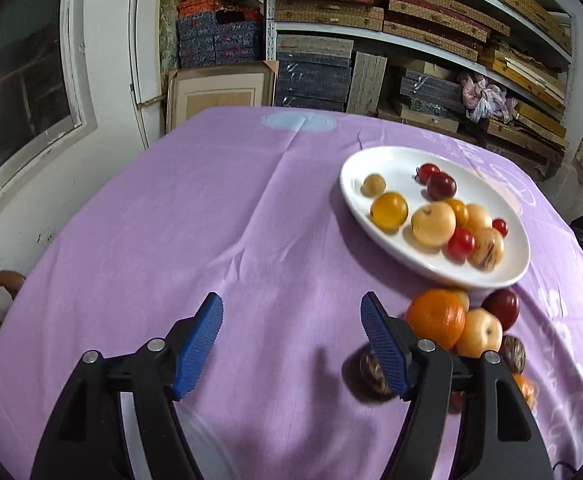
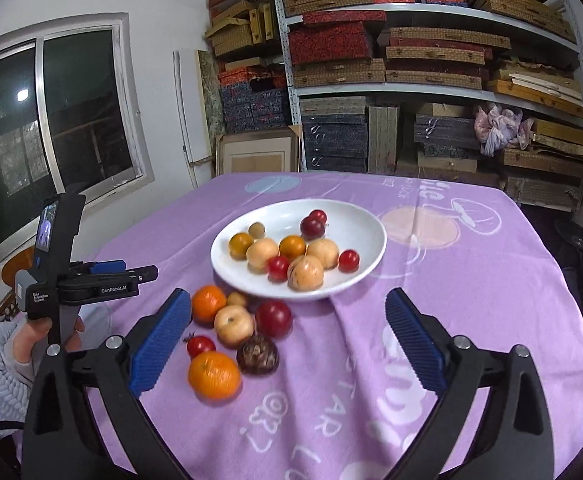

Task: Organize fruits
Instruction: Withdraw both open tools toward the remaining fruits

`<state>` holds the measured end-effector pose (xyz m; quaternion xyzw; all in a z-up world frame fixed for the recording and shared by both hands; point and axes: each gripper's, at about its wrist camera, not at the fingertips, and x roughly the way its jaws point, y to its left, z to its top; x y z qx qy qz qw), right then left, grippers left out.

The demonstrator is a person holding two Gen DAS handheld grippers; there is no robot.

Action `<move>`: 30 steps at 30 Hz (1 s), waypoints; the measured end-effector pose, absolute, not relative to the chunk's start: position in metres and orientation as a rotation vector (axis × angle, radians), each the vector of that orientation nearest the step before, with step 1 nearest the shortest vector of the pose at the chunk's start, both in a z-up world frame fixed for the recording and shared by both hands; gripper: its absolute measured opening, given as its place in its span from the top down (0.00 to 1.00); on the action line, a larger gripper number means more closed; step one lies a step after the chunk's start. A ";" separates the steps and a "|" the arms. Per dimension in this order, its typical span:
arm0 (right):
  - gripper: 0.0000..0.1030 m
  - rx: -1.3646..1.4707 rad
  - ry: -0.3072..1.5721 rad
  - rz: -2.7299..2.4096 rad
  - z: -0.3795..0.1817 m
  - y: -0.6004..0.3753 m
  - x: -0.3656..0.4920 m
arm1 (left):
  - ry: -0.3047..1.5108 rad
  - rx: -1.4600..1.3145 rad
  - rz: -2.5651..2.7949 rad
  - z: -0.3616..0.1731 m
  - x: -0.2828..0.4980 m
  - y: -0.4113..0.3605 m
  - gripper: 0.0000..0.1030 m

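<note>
- Fruits are split: about ten sit in the white plate [image 2: 365, 232], seven lie loose on the desk [image 2: 471, 300] just before its near rim.
- Right claw [image 2: 288, 344] stands wide apart and empty; left claw [image 1: 292, 346] is apart too, holding nothing.
- Take the near orange [image 2: 214, 375] first: centre it, close gently, since round fruit rolls.
- Lift clear of the dark brown fruit [image 2: 258, 356] beside it.
</note>
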<state>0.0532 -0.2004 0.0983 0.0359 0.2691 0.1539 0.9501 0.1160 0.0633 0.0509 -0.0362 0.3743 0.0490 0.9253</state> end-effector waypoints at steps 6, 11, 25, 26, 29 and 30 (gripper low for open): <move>0.07 -0.027 0.552 0.346 0.066 -0.172 0.033 | 0.766 -0.005 0.050 0.033 0.099 0.044 0.24; 0.07 -0.028 0.606 0.358 0.054 -0.168 0.039 | 0.769 0.045 0.018 0.027 0.099 0.028 0.19; 0.06 0.011 0.638 0.364 0.052 -0.175 0.047 | 0.888 0.001 0.029 0.008 0.126 0.037 0.12; 0.05 0.012 0.639 0.364 0.052 -0.175 0.047 | 0.885 0.003 0.045 0.009 0.127 0.041 0.12; 0.05 0.015 0.645 0.367 0.052 -0.175 0.048 | 0.888 -0.028 0.085 0.009 0.127 0.060 0.12; 0.05 0.016 0.647 0.367 0.051 -0.175 0.049 | 0.896 -0.055 0.074 0.007 0.127 0.067 0.12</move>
